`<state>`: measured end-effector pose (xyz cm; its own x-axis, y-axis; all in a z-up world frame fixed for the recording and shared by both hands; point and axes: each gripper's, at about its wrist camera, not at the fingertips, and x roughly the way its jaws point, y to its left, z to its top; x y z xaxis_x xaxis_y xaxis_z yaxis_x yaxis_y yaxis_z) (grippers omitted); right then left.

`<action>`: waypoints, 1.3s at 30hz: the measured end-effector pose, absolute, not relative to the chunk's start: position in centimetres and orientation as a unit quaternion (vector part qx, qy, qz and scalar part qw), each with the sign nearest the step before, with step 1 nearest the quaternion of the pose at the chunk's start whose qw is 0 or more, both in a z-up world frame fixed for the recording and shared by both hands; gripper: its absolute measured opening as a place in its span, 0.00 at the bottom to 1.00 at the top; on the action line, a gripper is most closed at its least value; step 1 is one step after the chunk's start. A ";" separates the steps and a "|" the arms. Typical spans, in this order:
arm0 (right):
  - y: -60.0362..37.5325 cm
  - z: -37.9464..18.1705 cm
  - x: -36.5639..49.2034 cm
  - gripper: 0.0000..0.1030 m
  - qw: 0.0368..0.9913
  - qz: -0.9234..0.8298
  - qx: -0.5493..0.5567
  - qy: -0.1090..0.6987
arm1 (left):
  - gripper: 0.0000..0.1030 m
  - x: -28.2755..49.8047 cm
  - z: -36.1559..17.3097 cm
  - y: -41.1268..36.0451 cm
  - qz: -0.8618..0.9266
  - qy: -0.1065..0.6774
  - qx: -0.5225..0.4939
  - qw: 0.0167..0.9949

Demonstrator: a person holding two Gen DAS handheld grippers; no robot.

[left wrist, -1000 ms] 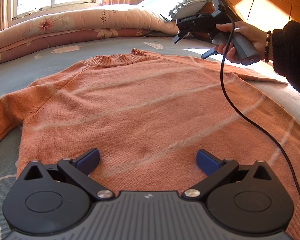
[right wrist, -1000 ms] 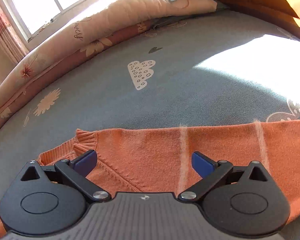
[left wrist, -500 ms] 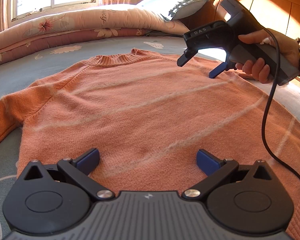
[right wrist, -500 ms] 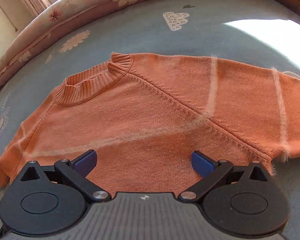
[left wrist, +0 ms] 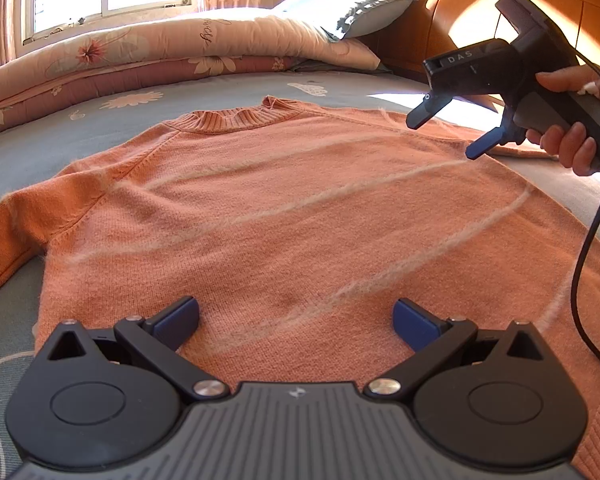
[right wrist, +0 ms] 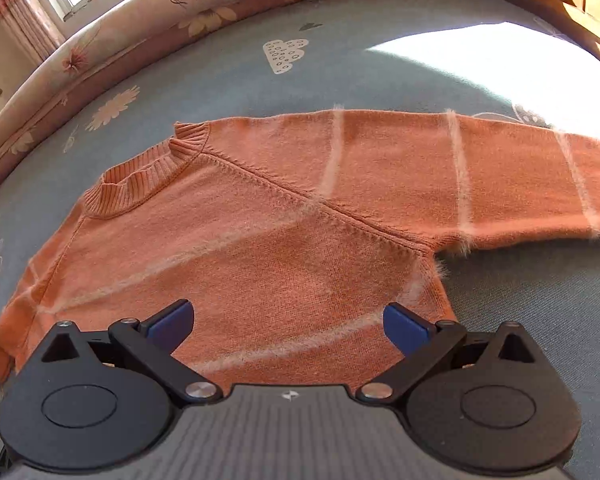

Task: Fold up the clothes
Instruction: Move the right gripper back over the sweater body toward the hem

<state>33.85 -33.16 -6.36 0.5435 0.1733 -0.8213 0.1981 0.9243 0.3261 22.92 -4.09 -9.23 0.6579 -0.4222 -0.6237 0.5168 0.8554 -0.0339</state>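
Orange sweater (left wrist: 300, 220) lay flat and spread out on the bed (right wrist: 380, 72), front up, filling the middle of both views; collar (left wrist: 236, 120) sat toward the top center of the left wrist view, one sleeve (right wrist: 480, 184) ran out to the right edge of the right wrist view, the other sleeve (left wrist: 8, 240) trailed off at the left edge of the left view. No fold showed anywhere in the body or sleeves, so it lay as an unfolded garment. Left tool (left wrist: 296, 320) hung low over the hem area at bottom center, fingers spread wide, nothing between them. Right tool (right wrist: 288, 324) was also spread and empty; seen from the left view, it was held by a hand (left wrist: 572, 120) at upper right, above the shoulder near the sleeve seam. To fold well, I'd judge: pinch knit at the shoulder and at the hem on the same side, w/ only the layers meant to move, lift together, keep the edge straight, lay it parallel to the center line, smooth before letting go. Fuzzy knit prob. stretches, so no dragging. Containers: none in view; only a quilt (left wrist: 160, 48) and pillow (left wrist: 348, 8) at the top of the frame.
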 end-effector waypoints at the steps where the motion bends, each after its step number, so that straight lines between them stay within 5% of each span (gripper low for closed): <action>1: -33.2 -6.4 33.6 0.99 0.856 -0.007 0.195 0.479 | 0.99 22.9 -9.2 -4.1 -0.259 0.323 0.073 0.908; 16: -29.6 -6.6 22.6 0.99 0.868 -0.029 0.115 0.481 | 0.99 22.4 -6.6 -2.8 -0.269 0.314 0.041 0.910; 22: -25.8 -8.1 18.1 1.00 0.878 -0.039 0.031 0.477 | 0.99 22.8 -8.0 -3.1 -0.248 0.371 0.050 0.893; 39: -25.5 -8.9 13.1 1.00 0.904 -0.030 0.042 0.424 | 0.99 11.5 -8.4 -1.8 -0.171 0.375 0.034 0.910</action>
